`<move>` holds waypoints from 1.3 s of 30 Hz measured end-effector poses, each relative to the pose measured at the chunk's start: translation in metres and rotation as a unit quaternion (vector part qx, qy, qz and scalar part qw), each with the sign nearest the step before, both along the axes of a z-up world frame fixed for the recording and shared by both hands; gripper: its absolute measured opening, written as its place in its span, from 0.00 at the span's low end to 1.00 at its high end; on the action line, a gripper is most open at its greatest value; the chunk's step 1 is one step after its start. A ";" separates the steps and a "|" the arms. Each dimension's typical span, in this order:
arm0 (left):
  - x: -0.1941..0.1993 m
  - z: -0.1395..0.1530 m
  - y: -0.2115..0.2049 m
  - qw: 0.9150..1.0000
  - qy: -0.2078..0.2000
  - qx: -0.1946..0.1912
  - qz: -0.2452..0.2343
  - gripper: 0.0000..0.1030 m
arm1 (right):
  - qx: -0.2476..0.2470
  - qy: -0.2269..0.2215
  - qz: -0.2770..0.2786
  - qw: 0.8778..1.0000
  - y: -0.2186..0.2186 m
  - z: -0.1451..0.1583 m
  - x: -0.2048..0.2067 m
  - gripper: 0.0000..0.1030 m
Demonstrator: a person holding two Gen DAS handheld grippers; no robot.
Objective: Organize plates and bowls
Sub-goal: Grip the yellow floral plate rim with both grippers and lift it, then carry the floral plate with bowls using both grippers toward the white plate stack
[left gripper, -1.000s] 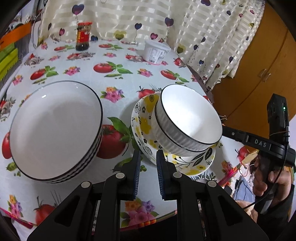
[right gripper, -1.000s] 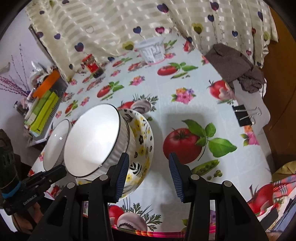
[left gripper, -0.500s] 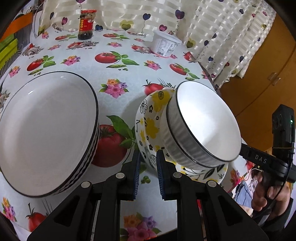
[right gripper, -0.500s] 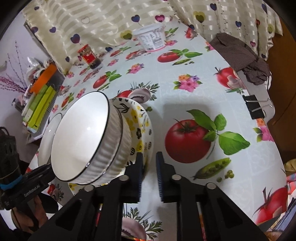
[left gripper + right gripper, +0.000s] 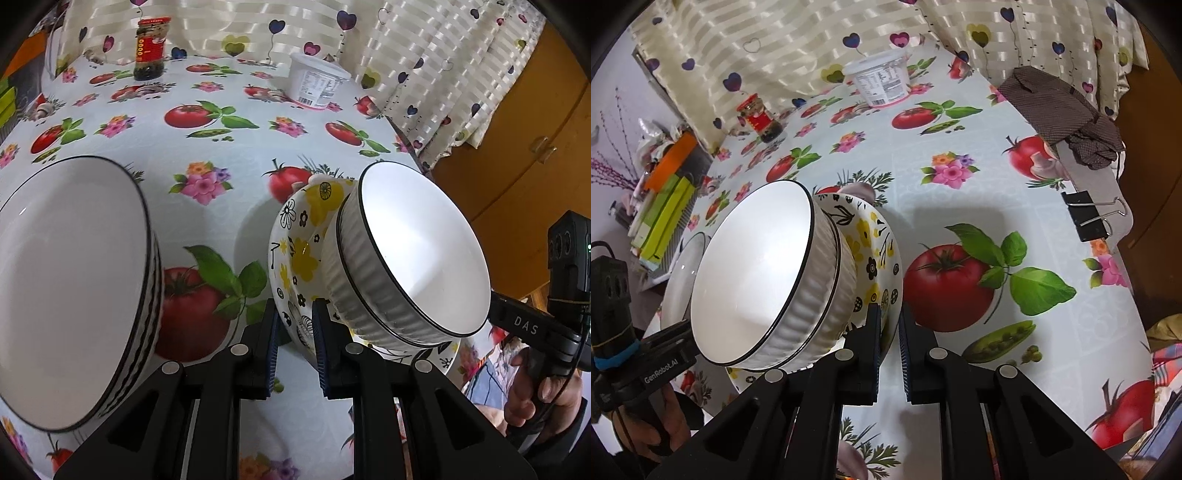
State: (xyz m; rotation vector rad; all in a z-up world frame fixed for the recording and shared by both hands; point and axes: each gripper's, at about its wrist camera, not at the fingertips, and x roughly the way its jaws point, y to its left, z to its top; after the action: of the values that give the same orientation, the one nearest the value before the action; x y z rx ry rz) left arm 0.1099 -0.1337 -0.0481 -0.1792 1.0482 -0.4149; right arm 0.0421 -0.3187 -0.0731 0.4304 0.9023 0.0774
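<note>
The flowered plate (image 5: 295,258) carries the ribbed white bowls (image 5: 417,254), 2 of them by the doubled rim, and both grippers pinch the plate's rim from opposite sides. The left gripper (image 5: 293,332) has its jaws closed on the near edge in the left wrist view; the right gripper (image 5: 888,339) has its jaws closed on the edge in the right wrist view. The plate sits tilted above the tablecloth (image 5: 221,155), its shadow lying below it, so it appears lifted, though contact at the far edge cannot be ruled out. The stack of white plates (image 5: 74,288) stands just beside it on the left.

The main risk is the load sliding. The bowls rest loose on a glazed plate, and any further tilt probably sends them over the rim onto the cloth or off the near table edge. A second risk is the rim slipping from the thin pads, since glaze gives little friction and the weight sits off centre. Uneven motion of the 2 hands would twist the plate and loosen both grips. Swinging left too low likely knocks the plate stack. The tub (image 5: 317,86) and jar (image 5: 149,48) stand well apart, out of the way.
</note>
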 end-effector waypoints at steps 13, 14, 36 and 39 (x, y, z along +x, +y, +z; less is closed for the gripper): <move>0.004 -0.005 -0.002 1.000 -0.002 -0.002 0.008 0.17 | -0.013 -0.002 0.008 1.000 0.001 -0.007 0.009 0.11; 0.002 -0.002 -0.003 1.000 -0.013 0.000 0.007 0.17 | -0.016 -0.004 0.009 1.000 0.001 -0.007 0.008 0.11; 0.012 -0.010 -0.011 1.000 -0.013 0.019 0.001 0.17 | -0.031 -0.001 0.001 1.000 0.007 -0.008 0.016 0.10; 0.013 -0.013 -0.015 0.999 -0.008 0.030 -0.004 0.16 | -0.023 0.000 0.001 1.000 0.005 -0.009 0.016 0.10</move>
State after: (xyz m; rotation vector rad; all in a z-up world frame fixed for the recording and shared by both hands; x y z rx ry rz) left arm 0.1230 -0.1489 -0.0607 -0.1176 1.0445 -0.3901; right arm 0.0577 -0.3137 -0.0821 0.3864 0.9031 0.0586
